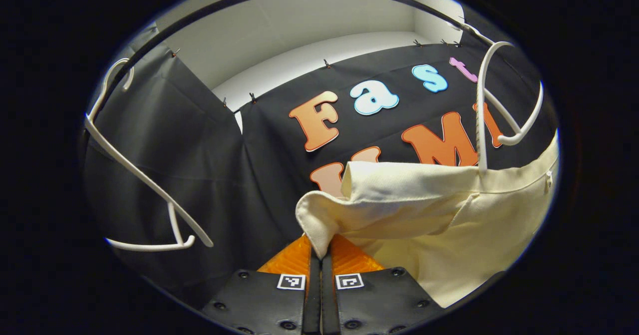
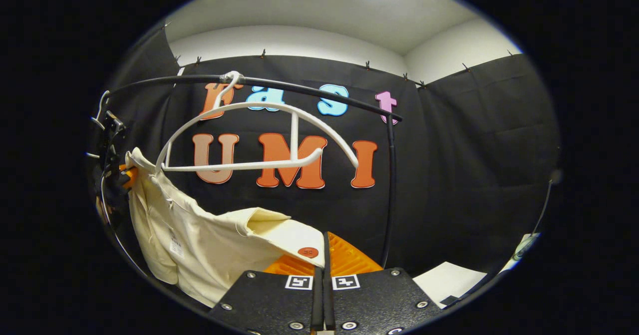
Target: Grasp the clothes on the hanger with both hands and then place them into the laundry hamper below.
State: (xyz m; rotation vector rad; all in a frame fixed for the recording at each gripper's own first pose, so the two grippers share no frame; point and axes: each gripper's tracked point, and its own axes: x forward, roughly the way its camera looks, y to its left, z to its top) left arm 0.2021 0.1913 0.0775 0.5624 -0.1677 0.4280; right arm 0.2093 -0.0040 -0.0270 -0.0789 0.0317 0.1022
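Cream shirt (image 2: 209, 245) hangs stretched between my two grippers, below the black rail (image 2: 299, 88) that carries the hangers. In the left gripper view, my left gripper (image 1: 319, 255) has its fingers pressed together on a folded edge of the cloth, which drapes away to the right, where one end of a white hanger (image 1: 481, 125) dips behind the top edge of the cloth. A second white hanger (image 1: 140, 175) hangs bare toward the left end of the rail. In the right gripper view, my right gripper (image 2: 324, 255) is clamped on a corner of the shirt beside a dark red button (image 2: 308, 251). The shirt runs from there up toward the left tip of the hanger, where the other gripper holds it.

I judge the two-handed grasp is made and the lifting-off step is in hand. The next move calls for drawing the cloth clear of the hanger tip, then lowering both grippers together toward the hamper below.
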